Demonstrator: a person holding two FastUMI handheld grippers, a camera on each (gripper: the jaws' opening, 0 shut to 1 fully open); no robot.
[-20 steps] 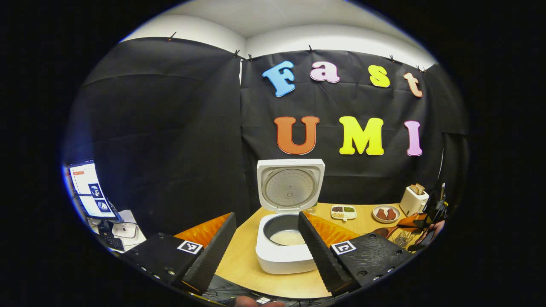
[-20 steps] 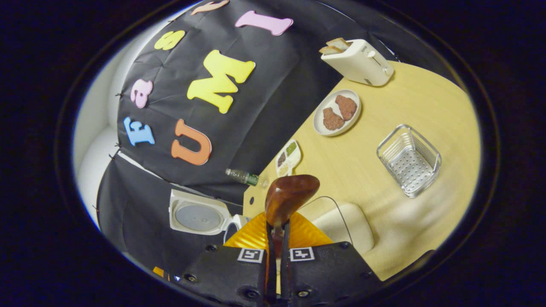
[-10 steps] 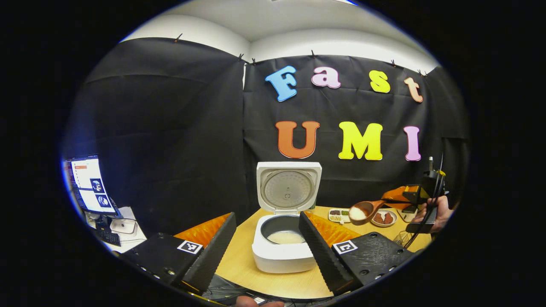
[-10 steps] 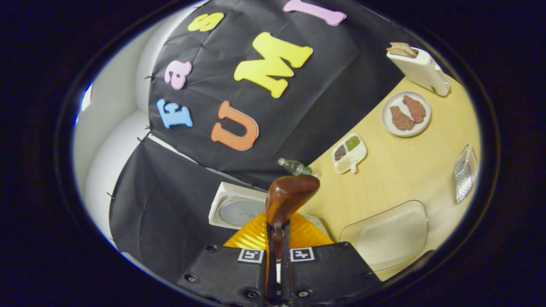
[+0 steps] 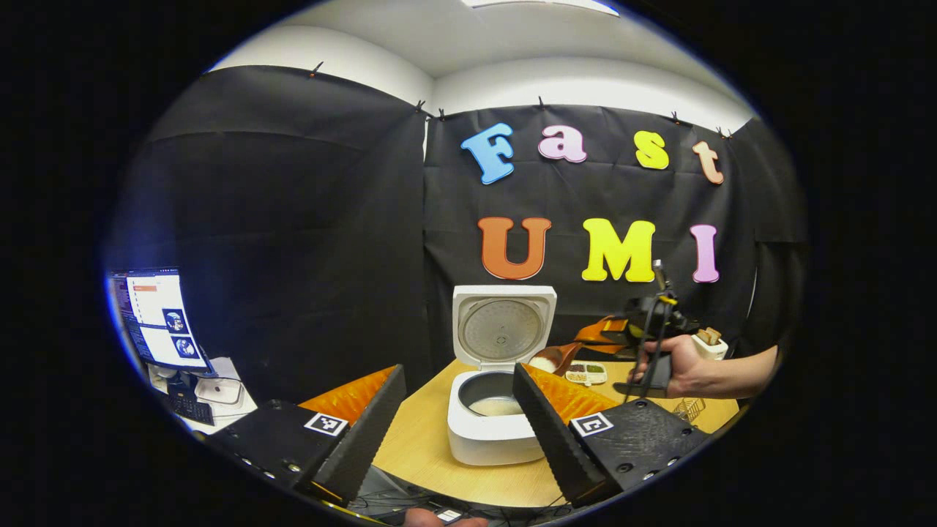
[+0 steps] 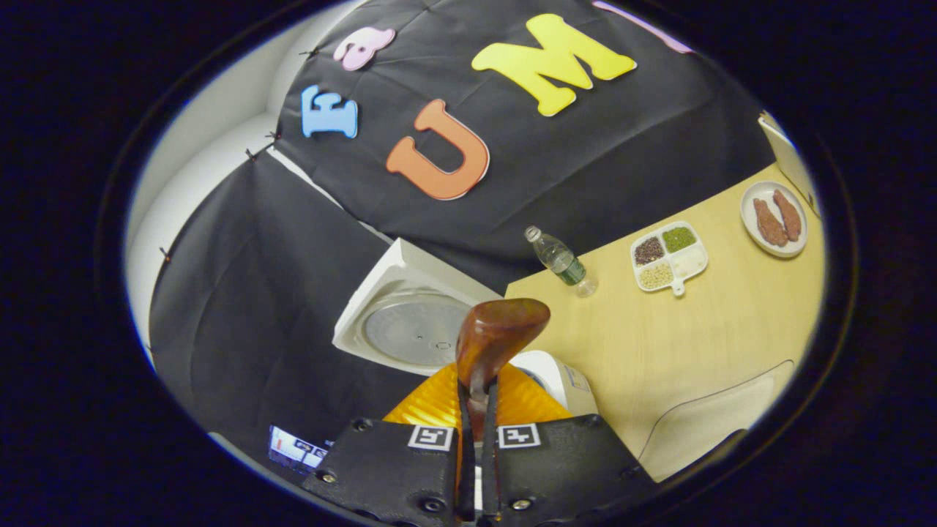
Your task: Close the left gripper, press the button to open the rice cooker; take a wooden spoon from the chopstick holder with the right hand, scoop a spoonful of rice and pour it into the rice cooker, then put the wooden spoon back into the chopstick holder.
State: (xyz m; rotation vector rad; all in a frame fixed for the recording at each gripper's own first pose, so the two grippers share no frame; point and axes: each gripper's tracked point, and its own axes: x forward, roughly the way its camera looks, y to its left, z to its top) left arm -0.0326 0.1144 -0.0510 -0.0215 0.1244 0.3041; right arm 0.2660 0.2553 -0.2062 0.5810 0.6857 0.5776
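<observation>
White rice cooker [image 5: 489,432] holds rice; right gripper [image 6: 476,410] jaws pinch wooden spoon [image 6: 498,333]; left gripper [image 5: 457,424] jaws spread.

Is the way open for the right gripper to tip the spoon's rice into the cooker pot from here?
Probably yes. The rice cooker lid stands upright, leaving the pot uncovered, and the wooden spoon in the right gripper hangs beside its rim. The left gripper is farther back.

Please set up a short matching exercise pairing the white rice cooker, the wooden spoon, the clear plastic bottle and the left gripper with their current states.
Things:
1. white rice cooker
2. brown wooden spoon
3. clear plastic bottle
4. left gripper

States:
A. fingers apart, holding nothing
B. standing on the table by the cloth wall
C. lid raised
D. clamped in the right gripper, carrying white rice

Pairs: 1-C, 2-D, 3-B, 4-A
</observation>
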